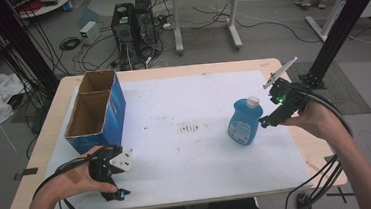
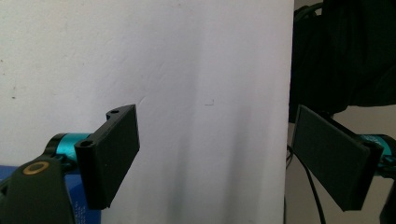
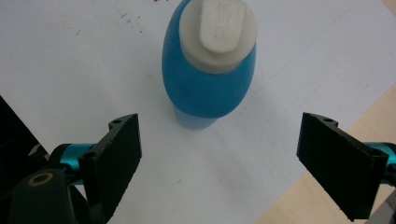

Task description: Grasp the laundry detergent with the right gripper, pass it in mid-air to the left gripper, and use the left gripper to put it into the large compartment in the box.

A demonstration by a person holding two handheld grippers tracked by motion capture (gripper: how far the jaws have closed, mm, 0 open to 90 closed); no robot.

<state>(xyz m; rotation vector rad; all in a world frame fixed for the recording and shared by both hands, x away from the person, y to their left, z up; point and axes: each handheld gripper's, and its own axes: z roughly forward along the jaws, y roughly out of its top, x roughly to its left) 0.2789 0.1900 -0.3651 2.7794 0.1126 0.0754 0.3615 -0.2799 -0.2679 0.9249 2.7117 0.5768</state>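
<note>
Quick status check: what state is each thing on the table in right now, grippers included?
Bottle: upright on the white sheet, cap closed, not gripped.
Box: upright, top open, nothing visible inside its two compartments.
Right gripper: open, jaws wide apart, just short of the bottle.
Left gripper: open, empty, over the sheet near the box.
Sheet: flat, with dark specks at its middle.

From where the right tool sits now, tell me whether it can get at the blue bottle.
Probably yes: the right tool is open, the blue bottle stands upright just ahead of its jaws, and nothing lies between them.
</note>
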